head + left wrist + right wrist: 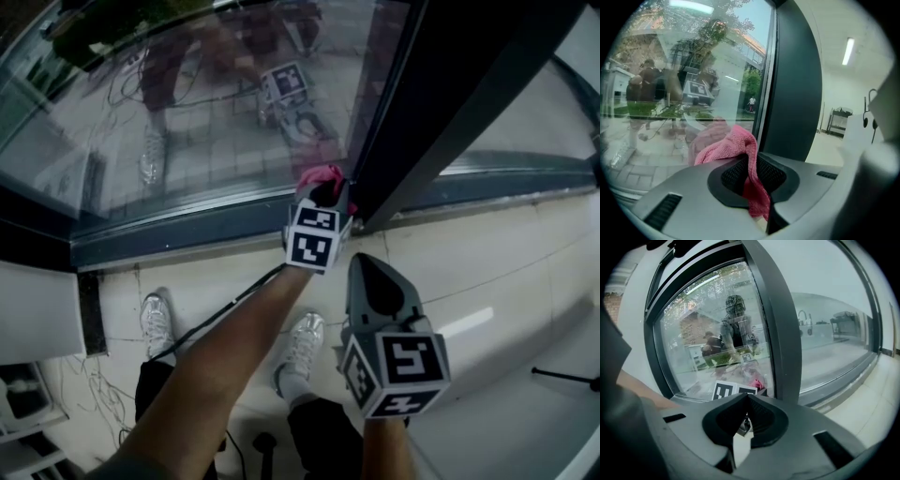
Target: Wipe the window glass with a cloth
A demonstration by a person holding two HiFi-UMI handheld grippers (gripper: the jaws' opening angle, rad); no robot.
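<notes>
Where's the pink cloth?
In the head view, the pink cloth is clamped in the left gripper, at the lower right corner of the window glass, beside the dark frame post.

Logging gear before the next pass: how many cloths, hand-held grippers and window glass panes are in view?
Pink cloth: 1
Hand-held grippers, left and right: 2
Window glass panes, left and right: 2
Total: 5

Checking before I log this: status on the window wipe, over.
Left gripper shut on pink cloth at lower corner of window glass. Right gripper shut, empty, off the glass. Dark frame post beside the cloth.
</notes>
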